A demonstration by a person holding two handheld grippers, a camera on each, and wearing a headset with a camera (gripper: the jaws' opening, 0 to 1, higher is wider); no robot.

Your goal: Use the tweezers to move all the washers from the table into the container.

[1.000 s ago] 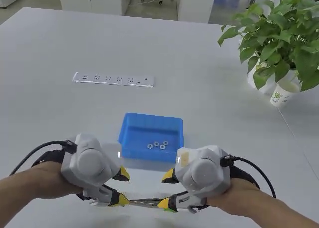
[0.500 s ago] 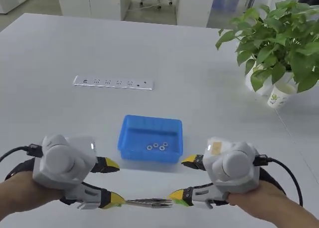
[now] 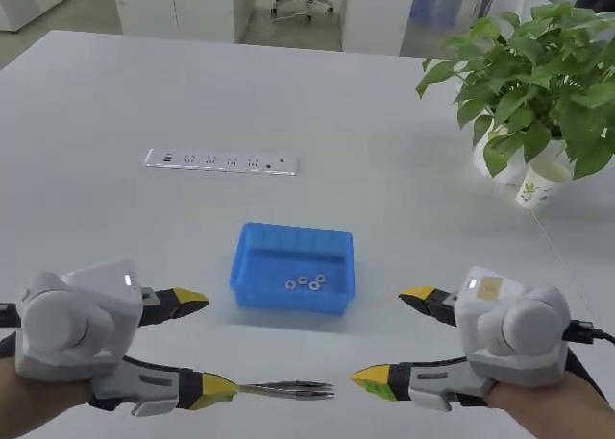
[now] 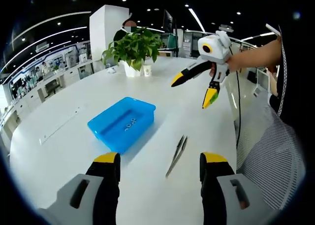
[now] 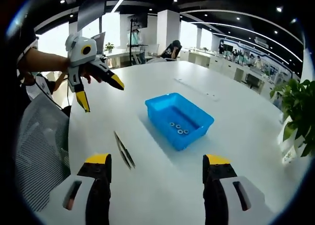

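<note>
No writing can be read anywhere. The paper cup [image 3: 540, 182] beside the potted plant [image 3: 528, 64] carries a green print too small to make out. The pale yellow sticker [image 3: 490, 287] on top of the right tongs' housing shows no legible text. The white power strip [image 3: 221, 160] further back on the tabletop [image 3: 404, 170] shows sockets but no marking that can be made out.

The tweezers [image 3: 288, 390] are slim, silvery metal with two thin arms that run to a fine point. They lie flat on the tabletop, close to the near edge and in front of the blue container [image 3: 288, 300]. The container is a shallow rectangular plastic tray. The washers [image 3: 304, 282], small shiny rings, sit in a loose cluster on its floor, nearer the front wall.

The left tongs [image 3: 221, 344] are spread wide with nothing between their yellow-tipped jaws. In the head view the lower tip lines up with the tweezers' left end, and whether they touch cannot be told. In the left gripper view the tweezers lie on the tabletop ahead, between the two jaws and apart from both.

The right tongs [image 3: 377, 334] are also spread wide and hold nothing. They point inward from the other side, with the lower tip near the tweezers' pointed end but clear of it. In the right gripper view the tweezers lie ahead to the left and the container sits beyond, with the washers inside it.
</note>
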